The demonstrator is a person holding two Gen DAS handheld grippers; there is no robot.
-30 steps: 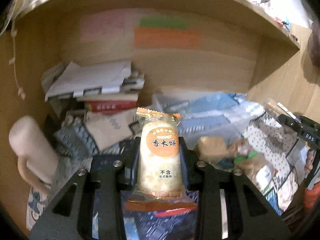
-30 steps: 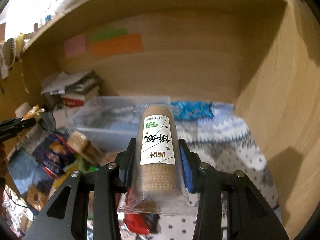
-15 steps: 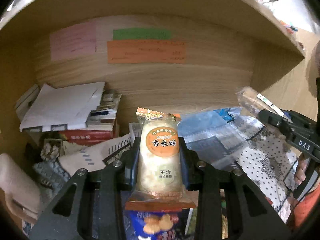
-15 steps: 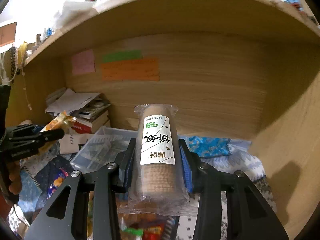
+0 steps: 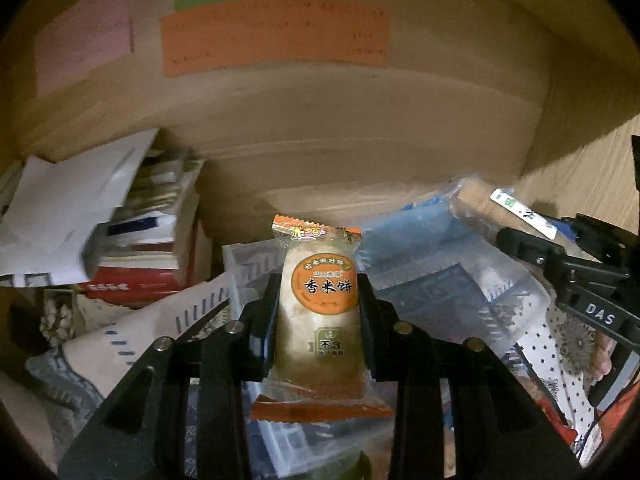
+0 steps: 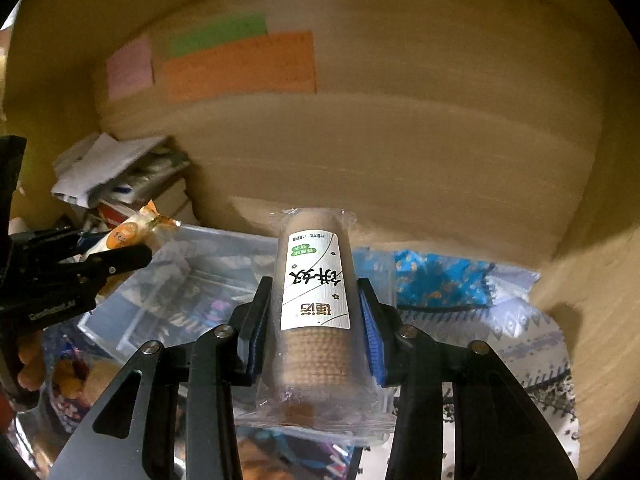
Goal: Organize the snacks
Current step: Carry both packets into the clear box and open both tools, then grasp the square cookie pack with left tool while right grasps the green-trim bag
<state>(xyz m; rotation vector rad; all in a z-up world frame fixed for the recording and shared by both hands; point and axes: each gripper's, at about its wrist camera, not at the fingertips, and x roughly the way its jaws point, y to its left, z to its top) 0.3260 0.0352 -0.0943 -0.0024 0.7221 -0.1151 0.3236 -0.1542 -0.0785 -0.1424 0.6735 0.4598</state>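
My left gripper (image 5: 319, 292) is shut on a rice cracker pack (image 5: 322, 312) with an orange label, held upright above a clear plastic bin (image 5: 448, 280). My right gripper (image 6: 316, 296) is shut on a clear-wrapped biscuit roll (image 6: 314, 320) with a white label, held over the same clear bin (image 6: 192, 276). The right gripper with its roll shows at the right of the left wrist view (image 5: 532, 248). The left gripper with its pack shows at the left of the right wrist view (image 6: 116, 252). Both are inside a wooden shelf compartment.
A stack of books and papers (image 5: 112, 220) sits at the back left. Pink, green and orange sticky notes (image 5: 276, 36) are on the back wall. A patterned cloth (image 6: 532, 340) covers the shelf floor at right. Loose snack packs (image 6: 76, 372) lie at lower left.
Both grippers have moved forward, deeper into the shelf, over the clear bin. The back wall and notes look nearer. Each still holds its snack.
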